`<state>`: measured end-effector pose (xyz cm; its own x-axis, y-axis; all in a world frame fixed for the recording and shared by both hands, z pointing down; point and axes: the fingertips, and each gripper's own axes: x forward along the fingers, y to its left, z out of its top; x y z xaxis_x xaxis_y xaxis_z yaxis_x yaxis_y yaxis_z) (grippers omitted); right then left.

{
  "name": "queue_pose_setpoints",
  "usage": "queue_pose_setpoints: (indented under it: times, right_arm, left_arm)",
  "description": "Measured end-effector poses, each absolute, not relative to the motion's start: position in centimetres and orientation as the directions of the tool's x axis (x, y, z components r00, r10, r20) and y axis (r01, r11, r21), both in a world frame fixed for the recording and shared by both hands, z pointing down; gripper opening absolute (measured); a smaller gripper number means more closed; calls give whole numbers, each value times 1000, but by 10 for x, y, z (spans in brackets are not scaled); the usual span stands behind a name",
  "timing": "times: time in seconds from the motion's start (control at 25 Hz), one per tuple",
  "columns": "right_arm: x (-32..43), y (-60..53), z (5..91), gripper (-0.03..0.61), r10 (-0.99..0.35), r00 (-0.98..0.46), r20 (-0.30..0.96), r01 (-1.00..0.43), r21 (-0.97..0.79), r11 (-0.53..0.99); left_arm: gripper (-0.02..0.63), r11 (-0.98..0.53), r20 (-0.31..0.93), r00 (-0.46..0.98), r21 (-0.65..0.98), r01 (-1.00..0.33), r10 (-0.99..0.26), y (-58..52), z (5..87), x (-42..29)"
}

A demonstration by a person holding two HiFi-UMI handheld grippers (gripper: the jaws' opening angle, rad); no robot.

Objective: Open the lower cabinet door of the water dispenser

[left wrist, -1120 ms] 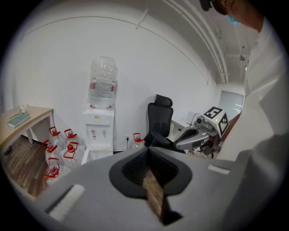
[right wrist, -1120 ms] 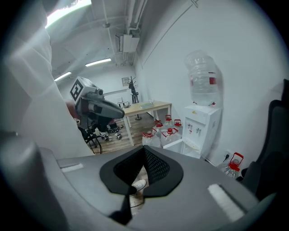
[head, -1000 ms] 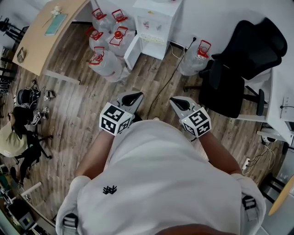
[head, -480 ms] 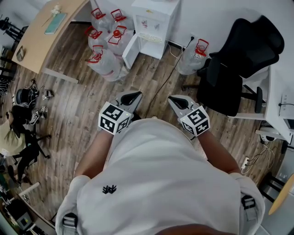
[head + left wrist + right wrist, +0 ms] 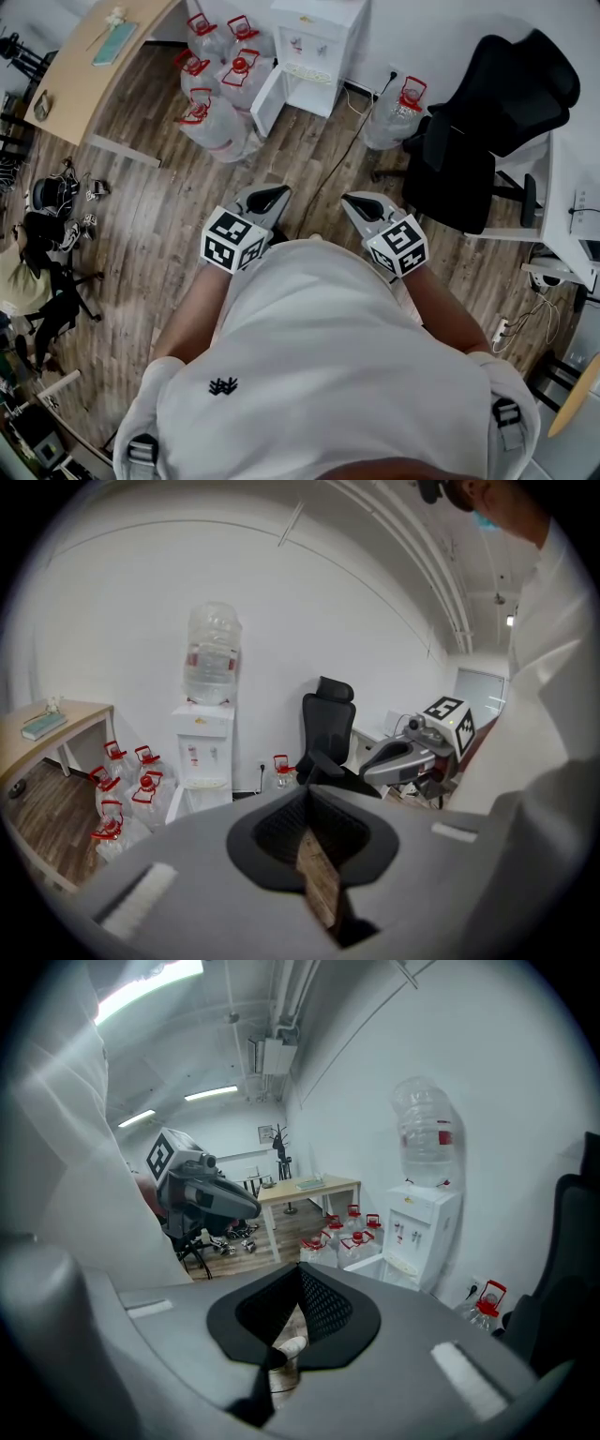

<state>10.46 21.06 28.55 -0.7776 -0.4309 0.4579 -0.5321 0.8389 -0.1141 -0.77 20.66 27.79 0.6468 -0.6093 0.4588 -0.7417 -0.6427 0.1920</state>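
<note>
The white water dispenser [image 5: 314,42] stands against the far wall with a clear bottle [image 5: 212,653] on top. Its lower cabinet door [image 5: 265,101] stands swung out to the left, and the compartment behind it shows open. Both grippers are held close to the person's torso, well short of the dispenser. My left gripper [image 5: 267,199] is shut with nothing in it, and its jaws meet at the tip in the left gripper view [image 5: 307,794]. My right gripper [image 5: 361,204] is also shut and empty [image 5: 300,1269].
Several water jugs with red caps [image 5: 211,122] crowd the floor left of the dispenser, and one more [image 5: 398,112] stands to its right. A black office chair [image 5: 487,122] sits at right, a wooden desk [image 5: 94,66] at left. A cord [image 5: 342,159] runs across the floor.
Both grippers keep their places and stay shut. The head view has shifted slightly, so the dispenser sits a little higher in the picture.
</note>
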Motion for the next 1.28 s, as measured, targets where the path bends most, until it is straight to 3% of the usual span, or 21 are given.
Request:
queue_pose_setpoints:
  times: [1.28]
  right_arm:
    - [79,213,294,0,-399,-789,467,-513,-143,846]
  left_arm:
    - [57,-630,483,642,214,-746,-595,208,290,-30]
